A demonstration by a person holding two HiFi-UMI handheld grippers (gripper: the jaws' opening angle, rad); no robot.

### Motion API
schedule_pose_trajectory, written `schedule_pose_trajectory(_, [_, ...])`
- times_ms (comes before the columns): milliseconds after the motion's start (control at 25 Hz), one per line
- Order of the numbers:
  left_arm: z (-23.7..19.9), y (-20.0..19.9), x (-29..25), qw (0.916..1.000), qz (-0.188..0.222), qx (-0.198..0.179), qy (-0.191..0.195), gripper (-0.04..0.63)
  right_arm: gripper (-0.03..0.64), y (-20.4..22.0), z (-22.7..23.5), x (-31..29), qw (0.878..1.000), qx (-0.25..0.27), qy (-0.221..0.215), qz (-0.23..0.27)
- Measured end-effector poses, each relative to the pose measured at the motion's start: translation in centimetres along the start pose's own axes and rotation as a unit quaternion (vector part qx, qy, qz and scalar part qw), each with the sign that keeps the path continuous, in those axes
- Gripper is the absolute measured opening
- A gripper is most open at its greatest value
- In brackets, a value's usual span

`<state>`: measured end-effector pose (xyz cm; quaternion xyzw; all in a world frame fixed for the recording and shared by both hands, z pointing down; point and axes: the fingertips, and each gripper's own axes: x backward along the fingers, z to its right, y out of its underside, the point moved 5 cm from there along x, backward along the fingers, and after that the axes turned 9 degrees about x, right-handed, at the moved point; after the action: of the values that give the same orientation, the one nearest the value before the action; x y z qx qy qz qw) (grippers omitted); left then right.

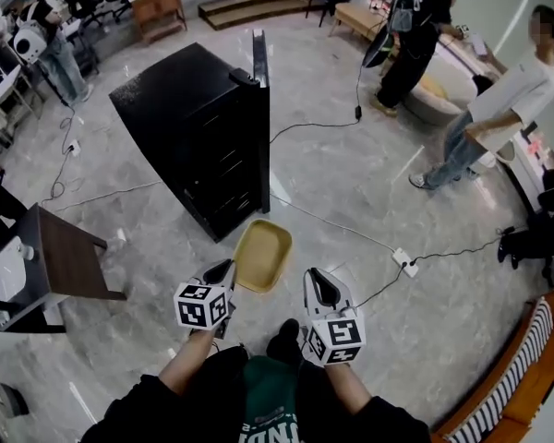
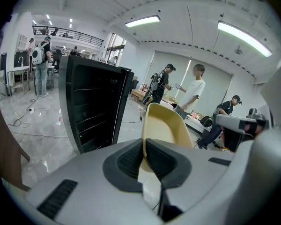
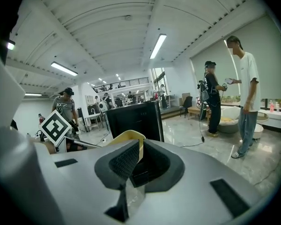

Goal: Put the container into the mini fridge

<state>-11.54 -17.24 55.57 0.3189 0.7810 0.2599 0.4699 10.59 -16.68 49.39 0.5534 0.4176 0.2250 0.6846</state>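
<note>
I hold a shallow yellow container [image 1: 263,255] low over the floor, just in front of the black mini fridge [image 1: 198,127], whose door [image 1: 258,67] stands open. My left gripper [image 1: 227,266] is shut on the container's near left rim. In the left gripper view the container [image 2: 165,125] rises between the closed pads. My right gripper [image 1: 310,275] sits at the container's near right corner. In the right gripper view a thin strip of the container's yellow rim [image 3: 139,149] runs down between its pads, with the fridge [image 3: 133,118] behind.
A dark side table [image 1: 69,261] stands to the left. A power strip [image 1: 406,264] and cables lie on the marble floor to the right. Two people [image 1: 499,109] stand at the far right by a sofa. An orange striped seat [image 1: 526,377] is near right.
</note>
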Motion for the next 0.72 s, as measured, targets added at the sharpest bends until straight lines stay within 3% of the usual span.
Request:
schedule_pose_trajectory(400, [0.4,-0.6,-2.2,0.9981,0.019,0.04,-0.042,0.028,0.038,-0.2,3.2,-2.0,0.999,0.014,-0.046,-0.002])
schedule_pose_trajectory(720, [1.2,-0.1,-3.3,0.9957,0.026,0.066,-0.059,0.029,0.038,-0.1,5.5,-2.5,0.998,0.022,-0.059,-0.001])
